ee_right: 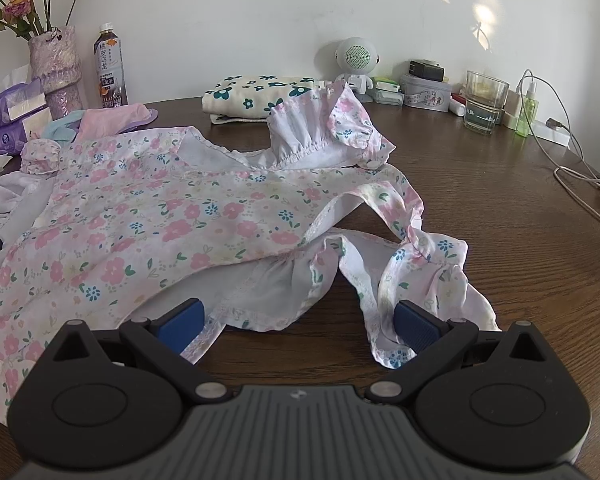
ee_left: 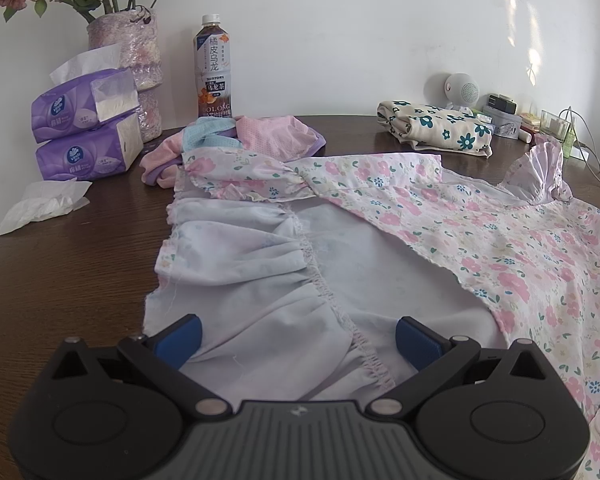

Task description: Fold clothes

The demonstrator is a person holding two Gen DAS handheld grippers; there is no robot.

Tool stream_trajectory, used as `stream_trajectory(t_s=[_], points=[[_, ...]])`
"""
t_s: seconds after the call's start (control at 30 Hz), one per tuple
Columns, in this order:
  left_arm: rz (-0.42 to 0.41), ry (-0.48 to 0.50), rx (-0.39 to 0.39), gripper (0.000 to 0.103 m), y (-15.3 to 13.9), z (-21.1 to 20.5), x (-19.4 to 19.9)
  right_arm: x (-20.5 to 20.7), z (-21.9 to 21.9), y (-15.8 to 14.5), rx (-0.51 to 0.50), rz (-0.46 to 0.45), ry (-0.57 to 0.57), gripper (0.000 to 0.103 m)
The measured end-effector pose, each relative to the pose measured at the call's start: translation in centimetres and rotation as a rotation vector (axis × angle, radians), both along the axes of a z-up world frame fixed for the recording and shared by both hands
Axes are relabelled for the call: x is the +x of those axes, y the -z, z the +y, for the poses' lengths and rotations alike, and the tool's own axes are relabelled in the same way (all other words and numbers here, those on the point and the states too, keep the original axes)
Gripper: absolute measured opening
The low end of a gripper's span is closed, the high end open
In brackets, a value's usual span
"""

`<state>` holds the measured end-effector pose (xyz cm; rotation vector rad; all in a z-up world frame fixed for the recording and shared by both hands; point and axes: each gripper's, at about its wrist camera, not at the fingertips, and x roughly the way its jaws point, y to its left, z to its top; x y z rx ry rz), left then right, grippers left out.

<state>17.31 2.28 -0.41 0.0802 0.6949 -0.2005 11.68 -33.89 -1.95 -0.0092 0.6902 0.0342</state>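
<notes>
Both the left tool (ee_left: 298, 334) and right tool (ee_right: 298, 320) gape wide, gripping nothing, low over the floral dress (ee_right: 148, 216) spread on the counter (ee_right: 480, 208).

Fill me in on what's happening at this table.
A person with a gripper in each hand is folding clothes. A pink floral garment lies spread, partly turned over, on the wooden table. The left gripper and the right gripper are both open at its near edge, gripping nothing. A cream floral garment already sits folded at the back.
</notes>
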Motion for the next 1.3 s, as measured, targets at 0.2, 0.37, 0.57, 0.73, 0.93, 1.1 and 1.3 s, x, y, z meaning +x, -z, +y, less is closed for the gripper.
stream_trajectory(t_s=[0.2,0.37,0.57,0.73,0.93,1.1,1.3], points=[[0.000,0.000,0.000,0.103,0.00,0.00,0.00,0.00,0.00,-0.01,0.000,0.001,0.001,0.102],[0.000,0.000,0.000,0.103,0.00,0.00,0.00,0.00,-0.01,-0.01,0.000,0.001,0.001,0.102],[0.000,0.000,0.000,0.103,0.00,0.01,0.01,0.03,-0.01,0.02,0.003,0.003,0.002,0.102],[0.000,0.000,0.001,0.103,0.01,0.00,0.00,0.08,-0.12,0.05,0.010,0.006,0.001,0.102],[0.002,-0.001,0.005,0.103,-0.02,-0.05,0.04,0.08,-0.17,0.05,0.011,0.007,0.001,0.102],[0.004,-0.002,0.006,0.103,-0.05,-0.11,0.09,0.09,-0.20,0.04,0.012,0.008,0.001,0.102],[0.004,-0.002,0.007,0.103,-0.03,-0.14,0.06,0.09,-0.36,0.03,0.014,0.009,0.000,0.102]])
